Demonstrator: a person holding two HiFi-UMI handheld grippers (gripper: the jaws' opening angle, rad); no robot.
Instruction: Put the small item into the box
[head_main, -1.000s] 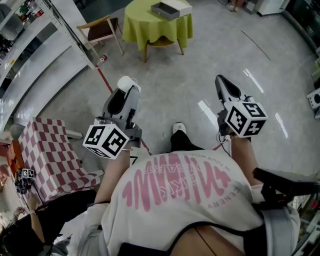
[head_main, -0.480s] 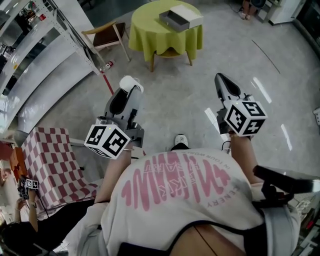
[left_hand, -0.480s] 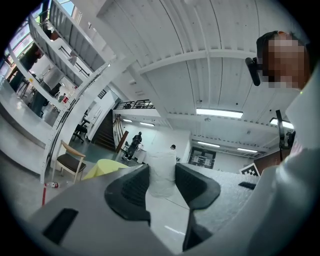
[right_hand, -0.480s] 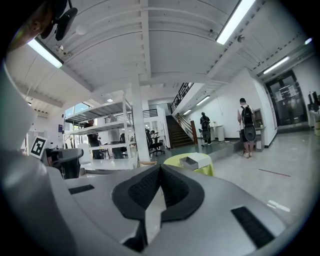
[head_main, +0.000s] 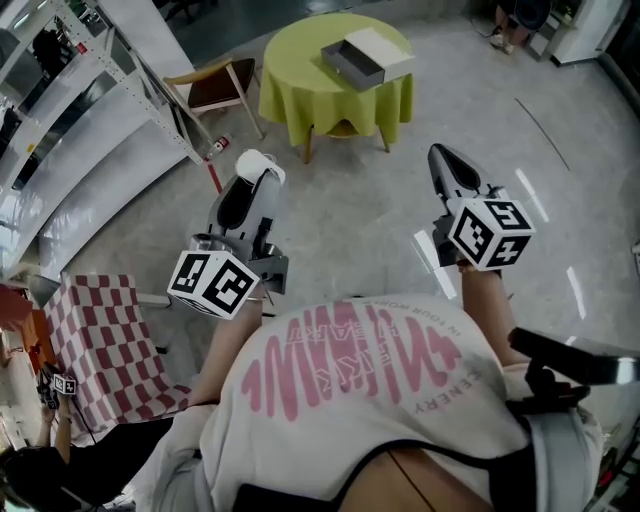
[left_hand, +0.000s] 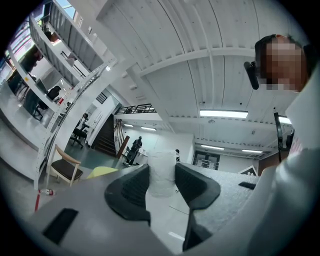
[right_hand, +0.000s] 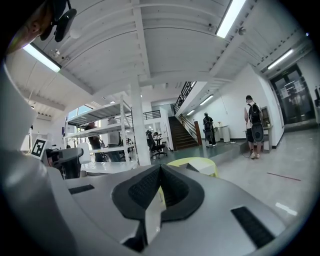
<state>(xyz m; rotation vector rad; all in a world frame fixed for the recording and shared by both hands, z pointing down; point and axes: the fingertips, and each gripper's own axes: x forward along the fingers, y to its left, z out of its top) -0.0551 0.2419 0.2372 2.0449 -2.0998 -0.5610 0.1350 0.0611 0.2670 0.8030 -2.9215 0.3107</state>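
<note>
1. The left gripper (head_main: 256, 172) has its fingers (left_hand: 131, 186) clamped on the small white item (left_hand: 162, 174). It's a roundish, sort of cylinder-shaped thing standing upright between the two pads, and it keeps the fingers pretty wide apart.
2. The right gripper (head_main: 446, 160) is empty. Its fingers (right_hand: 146, 189) are pressed together with nothing between them.
3. Both grippers are held out in front of the person over the shiny grey floor (head_main: 360, 190), side by side, with the left one pointing roughly toward the round counter.
4. That counter (head_main: 300, 95) has a yellow-green cloth on it and sits well ahead, well apart from both grippers.
5. The box (head_main: 365, 55) is on top of the counter, open, grey with a white part along one side. So the item isn't in it yet; it's in the left gripper.
6. Other stuff: a wooden chair (head_main: 215, 85) is just left of the counter, and a metal shelving rack (head_main: 110, 90) is further left. There's a red-and-white checkered cloth (head_main: 100, 335) down at the lower left near the person.
</note>
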